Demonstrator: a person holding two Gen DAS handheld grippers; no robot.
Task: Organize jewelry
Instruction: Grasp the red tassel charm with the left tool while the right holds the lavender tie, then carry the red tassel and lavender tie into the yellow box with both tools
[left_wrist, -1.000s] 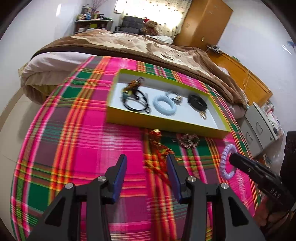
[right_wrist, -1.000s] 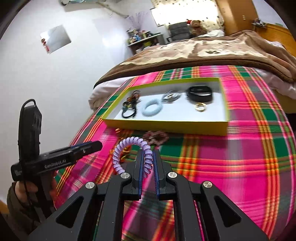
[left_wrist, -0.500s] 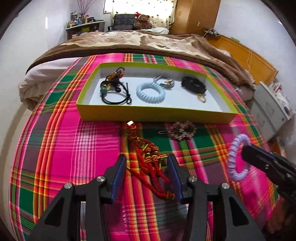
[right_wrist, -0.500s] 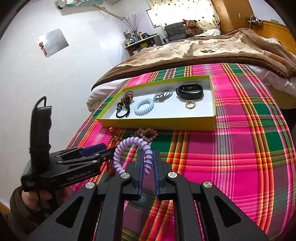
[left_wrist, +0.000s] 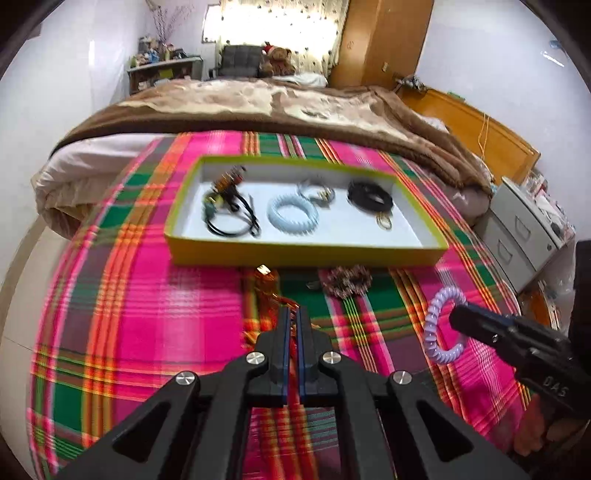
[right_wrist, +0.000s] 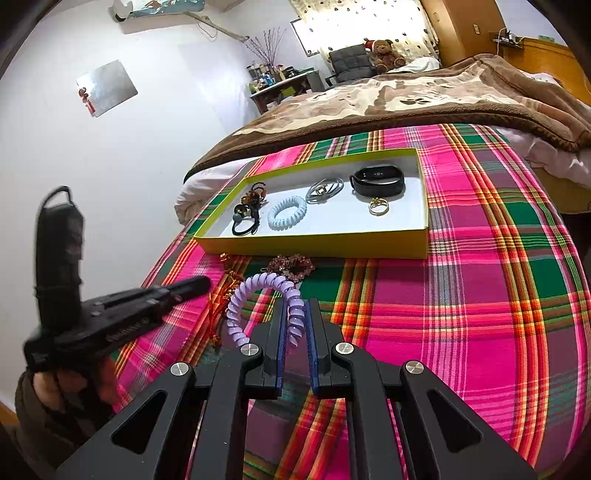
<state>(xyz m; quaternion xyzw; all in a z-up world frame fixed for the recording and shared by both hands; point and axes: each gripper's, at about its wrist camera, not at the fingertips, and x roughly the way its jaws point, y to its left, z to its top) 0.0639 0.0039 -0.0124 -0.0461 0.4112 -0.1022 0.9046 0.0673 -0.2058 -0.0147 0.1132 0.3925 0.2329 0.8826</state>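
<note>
just in front of the yellow tray (left_wrist: 303, 254), the left claw (left_wrist: 291, 317) has just closed on the red tassel ornament (left_wrist: 271, 295); the right claw (right_wrist: 295, 314) clamps a purple coil band (right_wrist: 255, 291).

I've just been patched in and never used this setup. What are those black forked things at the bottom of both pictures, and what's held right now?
They are handheld tongs, one per hand, each with a camera looking along its fingers. The left tongs have just closed on the red-and-gold tasselled ornament on the plaid cloth. The right tongs grip a purple coil hair tie. Ahead, the yellow-rimmed tray already holds several pieces; a brown beaded hair clip lies before it.
</note>
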